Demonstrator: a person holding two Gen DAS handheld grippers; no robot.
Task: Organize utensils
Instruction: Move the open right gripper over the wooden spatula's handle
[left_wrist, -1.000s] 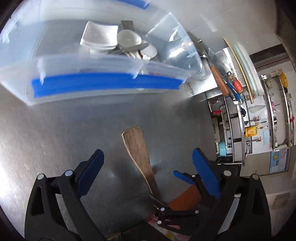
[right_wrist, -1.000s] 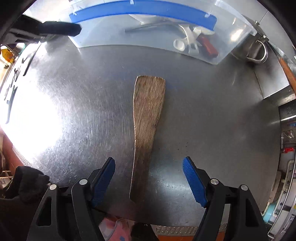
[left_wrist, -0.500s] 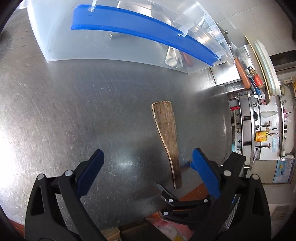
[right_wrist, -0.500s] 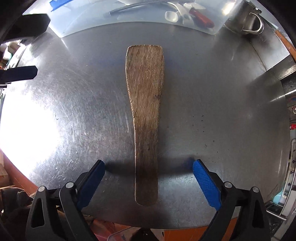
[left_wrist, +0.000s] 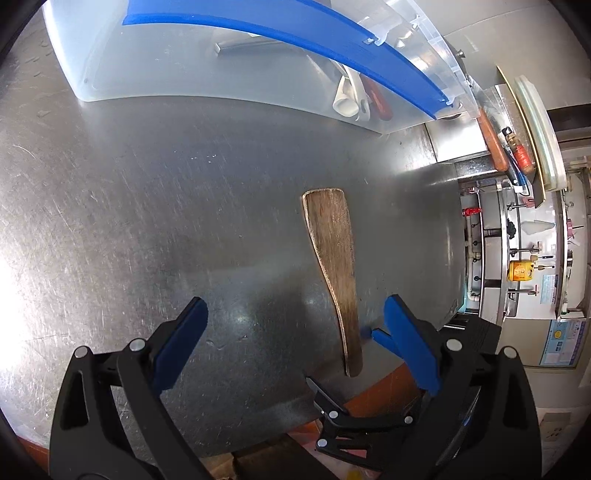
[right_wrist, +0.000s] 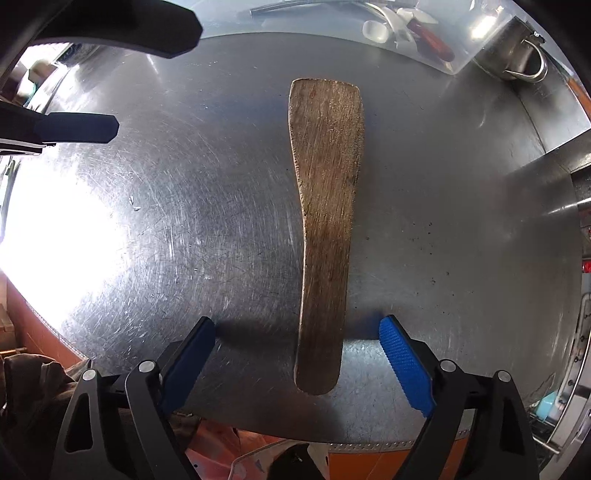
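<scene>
Right gripper (right_wrist: 297, 332) straddling the wooden spatula (right_wrist: 325, 221)

Its jaws have just narrowed a little yet stand apart — the handle between them, untouched, flat on the steel table (right_wrist: 166, 203). Left gripper (left_wrist: 295, 325) spread wide, empty.

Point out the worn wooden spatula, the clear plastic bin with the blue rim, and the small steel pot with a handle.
Worn wooden spatula (right_wrist: 327, 155), right wrist view, on its broad blade.
Clear plastic bin with the blue rim (left_wrist: 192, 70), left wrist view, on its front wall.
Small steel pot with a handle (right_wrist: 511, 48), right wrist view, on its side.
</scene>
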